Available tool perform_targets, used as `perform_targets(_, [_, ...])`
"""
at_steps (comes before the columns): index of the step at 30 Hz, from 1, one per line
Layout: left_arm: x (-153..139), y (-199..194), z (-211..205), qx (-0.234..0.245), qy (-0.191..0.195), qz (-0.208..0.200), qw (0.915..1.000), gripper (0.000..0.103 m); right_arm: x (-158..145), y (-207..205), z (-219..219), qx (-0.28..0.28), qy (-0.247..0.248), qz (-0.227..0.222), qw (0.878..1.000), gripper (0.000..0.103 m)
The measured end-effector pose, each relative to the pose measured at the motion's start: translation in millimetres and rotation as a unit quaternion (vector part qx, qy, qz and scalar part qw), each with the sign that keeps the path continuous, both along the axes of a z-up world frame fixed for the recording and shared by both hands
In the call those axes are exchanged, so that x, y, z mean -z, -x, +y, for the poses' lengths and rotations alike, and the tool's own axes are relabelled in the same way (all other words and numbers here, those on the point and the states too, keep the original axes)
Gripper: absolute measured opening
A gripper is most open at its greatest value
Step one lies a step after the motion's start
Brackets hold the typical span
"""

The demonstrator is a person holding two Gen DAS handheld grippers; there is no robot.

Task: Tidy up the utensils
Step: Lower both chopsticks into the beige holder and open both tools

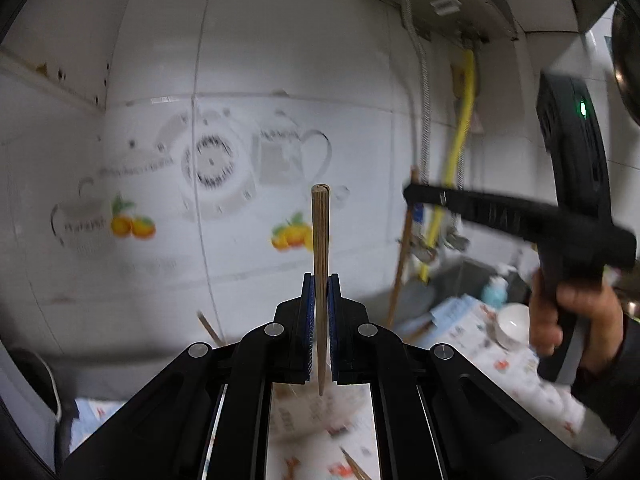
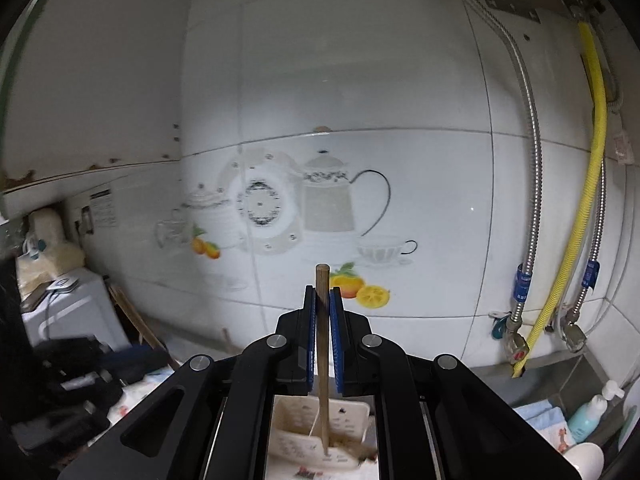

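My left gripper is shut on a wooden chopstick that stands upright between the blue pads, thick end up, tip pointing down over the patterned tabletop. My right gripper is shut on another wooden chopstick, also upright; its tip reaches down into a cream perforated utensil basket just below. In the left wrist view the right gripper appears at the right, held by a hand, with its chopstick hanging down.
A tiled wall with teapot and orange decals is close ahead. Metal hoses and a yellow gas pipe run down at the right. A white bowl, a blue-green bottle, and loose chopsticks lie on the patterned cloth. A white appliance stands left.
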State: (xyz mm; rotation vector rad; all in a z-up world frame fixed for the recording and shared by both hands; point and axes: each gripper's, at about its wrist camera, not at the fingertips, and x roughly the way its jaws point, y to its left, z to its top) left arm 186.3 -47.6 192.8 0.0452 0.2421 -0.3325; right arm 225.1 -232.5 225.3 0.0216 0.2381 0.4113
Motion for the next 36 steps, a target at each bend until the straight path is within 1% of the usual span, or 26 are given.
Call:
perform_targets(3, [0,-16,2,-0.013,0.002,-0.002,0.9999,0.005,10,-21,1,0.012,-0.004,0.005,1.000,0.007])
perform_targets(6, [8,-32,5,-0.034,-0.006,-0.002,0.9994,0.005,21,-34,2,0.018,-0.004,0.008,1.000,0.007])
perform_targets(8, [17,-43,9,-0.038,-0.005,0.015,0.9992,0.005,32,-42,2,0.016,-0.004,0.022,1.000,0.007])
perform_targets(12, [34,-58,11,-0.047,-0.019,0.040,0.9979,0.005,46,-50,5,0.011,0.005,0.040,0.999,0.007])
perform_targets(19, [48,-66,14,-0.052,-0.025,0.063,0.9964,0.005,59,-54,11,0.005,0.027,0.064,0.998,0.009])
perform_targets(20, [48,-66,14,-0.052,-0.027,0.066,0.9961,0.006,60,-53,11,0.006,0.030,0.063,0.998,0.010])
perform_targets(21, [49,-65,14,-0.053,-0.026,0.068,0.9959,0.006,60,-51,11,0.006,0.032,0.062,0.998,0.016])
perform_targets(23, [47,-63,15,-0.055,-0.022,0.066,0.9961,0.007,58,-45,10,0.009,0.035,0.059,0.998,0.020])
perform_targets(25, [44,-57,17,-0.054,-0.019,0.063,0.9964,0.007,54,-38,8,0.007,0.036,0.057,0.998,0.020])
perform_targets(28, [33,-40,19,-0.054,-0.013,0.048,0.9973,0.008,50,-18,4,0.004,0.039,0.051,0.998,0.020])
perform_targets(30, [28,-27,20,-0.053,-0.011,0.038,0.9978,0.009,49,-2,2,-0.002,0.039,0.049,0.998,0.023])
perform_targets(34, [25,10,21,-0.048,-0.012,0.028,0.9984,0.009,63,41,0,-0.017,0.047,0.053,0.997,0.023])
perform_targets(36, [28,27,22,-0.043,-0.013,0.029,0.9986,0.012,77,61,-1,-0.026,0.048,0.065,0.996,0.023])
